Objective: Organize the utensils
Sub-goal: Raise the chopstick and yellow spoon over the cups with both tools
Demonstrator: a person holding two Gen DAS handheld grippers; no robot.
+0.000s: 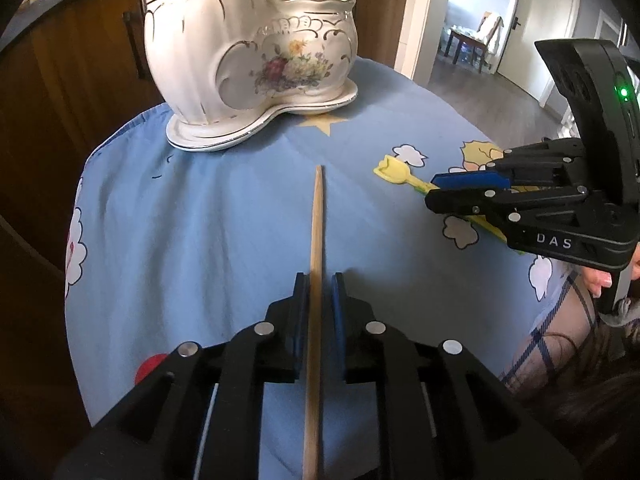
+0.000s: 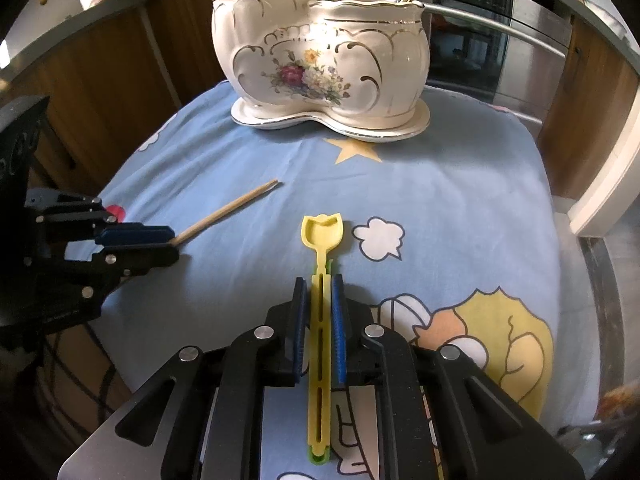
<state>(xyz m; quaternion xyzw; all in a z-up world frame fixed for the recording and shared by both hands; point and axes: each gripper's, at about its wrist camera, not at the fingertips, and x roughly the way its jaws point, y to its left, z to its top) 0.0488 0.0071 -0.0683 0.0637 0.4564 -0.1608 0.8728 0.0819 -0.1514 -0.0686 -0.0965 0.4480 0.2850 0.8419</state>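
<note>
Left wrist view: the left gripper (image 1: 320,300) has its fingers on either side of a wooden chopstick (image 1: 317,248) lying on the blue cloth (image 1: 200,220); whether they pinch it I cannot tell. The white holder (image 1: 248,60) stands far left.

Right wrist view: the right gripper (image 2: 319,308) closely flanks a yellow spoon (image 2: 320,280) on the cloth; its grip is unclear. The holder stands beyond.

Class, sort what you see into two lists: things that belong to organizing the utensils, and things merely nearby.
Belongs to the job:
wooden chopstick between the left gripper pads
yellow plastic spoon between the right gripper pads
ceramic utensil holder

Merely nearby:
blue cartoon cloth
oven
chair
</note>
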